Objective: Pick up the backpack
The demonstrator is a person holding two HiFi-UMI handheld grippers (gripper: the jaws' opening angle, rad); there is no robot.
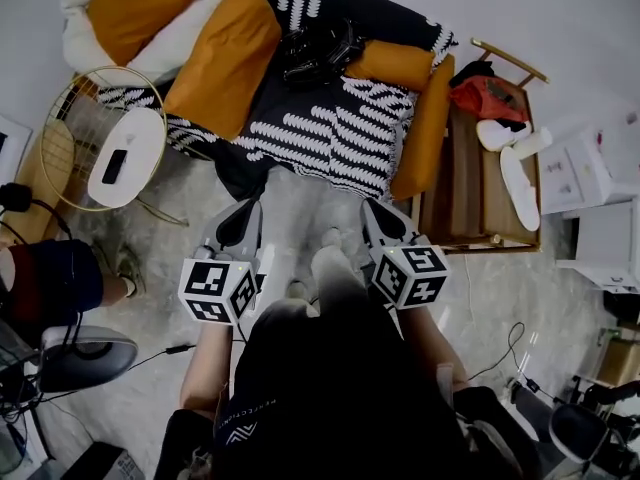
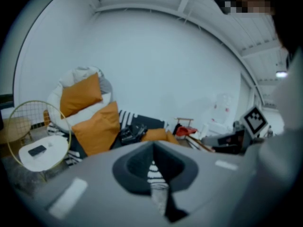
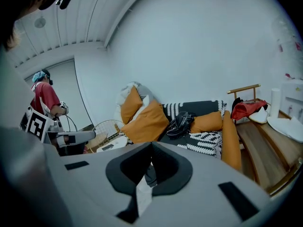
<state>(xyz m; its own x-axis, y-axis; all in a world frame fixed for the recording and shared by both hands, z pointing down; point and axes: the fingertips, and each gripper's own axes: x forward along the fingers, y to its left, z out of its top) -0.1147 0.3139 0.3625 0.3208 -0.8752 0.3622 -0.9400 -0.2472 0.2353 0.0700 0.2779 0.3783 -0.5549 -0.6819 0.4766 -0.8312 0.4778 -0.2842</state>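
The black backpack (image 1: 318,50) lies on the black-and-white patterned daybed (image 1: 330,138), between orange pillows (image 1: 225,53). Both grippers hover over the grey floor in front of the daybed, well short of the backpack. My left gripper (image 1: 240,218) and right gripper (image 1: 378,220) point toward the bed side by side, jaws together and empty. In the left gripper view the backpack (image 2: 132,132) sits beyond the closed left gripper (image 2: 153,144). In the right gripper view the backpack (image 3: 180,124) rests next to an orange bolster, above the closed right gripper (image 3: 151,144).
A round white side table (image 1: 125,156) with a gold wire frame stands left of the daybed. A wooden bench (image 1: 470,183) with a red bag (image 1: 488,98) and white slippers stands to the right. A person (image 1: 50,278) sits at left; cables lie on the floor.
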